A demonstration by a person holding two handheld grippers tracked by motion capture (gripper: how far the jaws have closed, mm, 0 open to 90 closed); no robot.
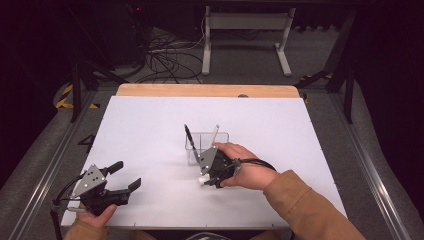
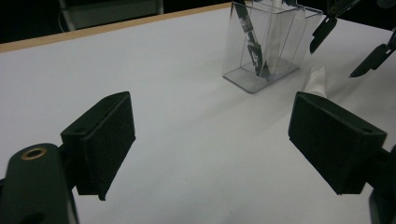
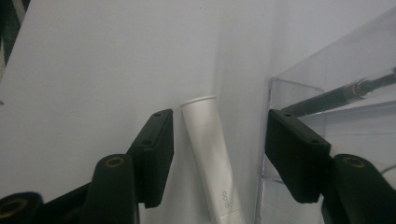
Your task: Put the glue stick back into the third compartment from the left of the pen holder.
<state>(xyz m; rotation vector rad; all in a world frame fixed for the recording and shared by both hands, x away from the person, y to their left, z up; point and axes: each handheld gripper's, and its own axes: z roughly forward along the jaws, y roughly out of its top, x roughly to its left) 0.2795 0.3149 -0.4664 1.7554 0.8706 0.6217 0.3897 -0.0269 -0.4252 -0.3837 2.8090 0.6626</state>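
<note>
A white marker lies flat on the white table between the jaws of my right gripper. The jaws stand open on either side of it, not closed on it. In the high view the right gripper tilts down over the marker's end, just in front of a clear pen holder. The holder has a black pen and a white pen in it. My left gripper rests open at the near left with nothing between its fingers. Its own view faces the holder.
The table top is a white sheet with a wooden strip at the far edge. The holder's clear wall stands right beside my right gripper's right jaw. Beyond the table are cables and a white frame on the floor.
</note>
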